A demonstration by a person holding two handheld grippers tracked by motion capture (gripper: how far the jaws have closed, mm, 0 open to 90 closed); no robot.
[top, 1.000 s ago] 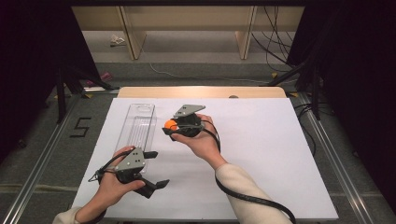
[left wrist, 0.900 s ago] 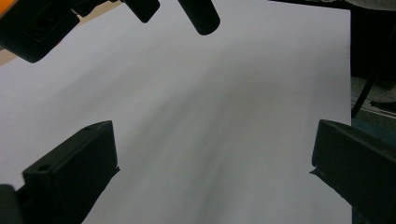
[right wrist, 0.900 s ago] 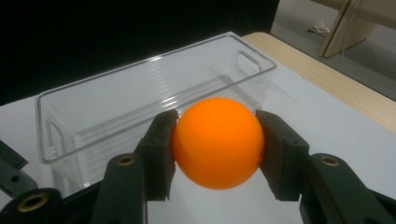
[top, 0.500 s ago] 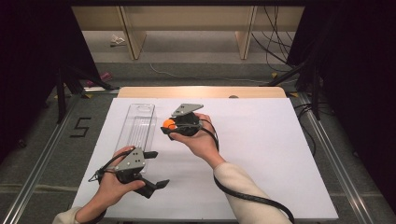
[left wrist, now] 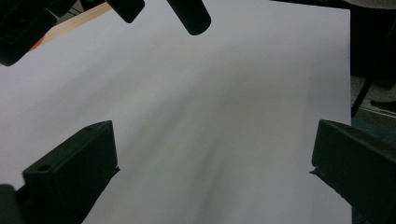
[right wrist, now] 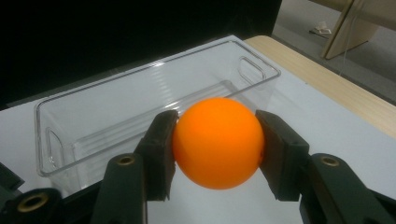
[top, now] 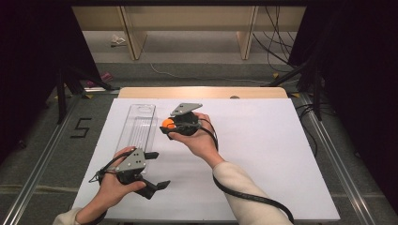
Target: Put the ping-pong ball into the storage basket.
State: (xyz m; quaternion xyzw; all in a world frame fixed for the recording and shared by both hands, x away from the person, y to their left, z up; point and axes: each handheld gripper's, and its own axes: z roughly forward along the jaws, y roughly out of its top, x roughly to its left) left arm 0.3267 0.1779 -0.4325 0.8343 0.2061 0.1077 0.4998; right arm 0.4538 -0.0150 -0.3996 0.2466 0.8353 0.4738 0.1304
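An orange ball (right wrist: 217,141) is clamped between the two black jaws of my right gripper (top: 165,127), which is shut on it. In the high view the orange ball (top: 167,123) hangs just right of a clear plastic bin (top: 137,125), a long narrow box on the white table. From the right gripper view the clear plastic bin (right wrist: 140,107) lies just beyond the ball and holds nothing. My left gripper (top: 156,169) rests low at the table's near left, just past the bin's near end, jaws wide open over bare white surface (left wrist: 210,126).
The white table sheet (top: 263,154) stretches wide to the right of both hands. A wooden strip (top: 202,92) runs along its far edge. Metal rails (top: 42,154) flank the table, and cables (top: 281,42) lie on the floor beyond.
My right gripper has carried the orange ball a little to the left, nearer the clear bin. The left gripper has stayed where it was.
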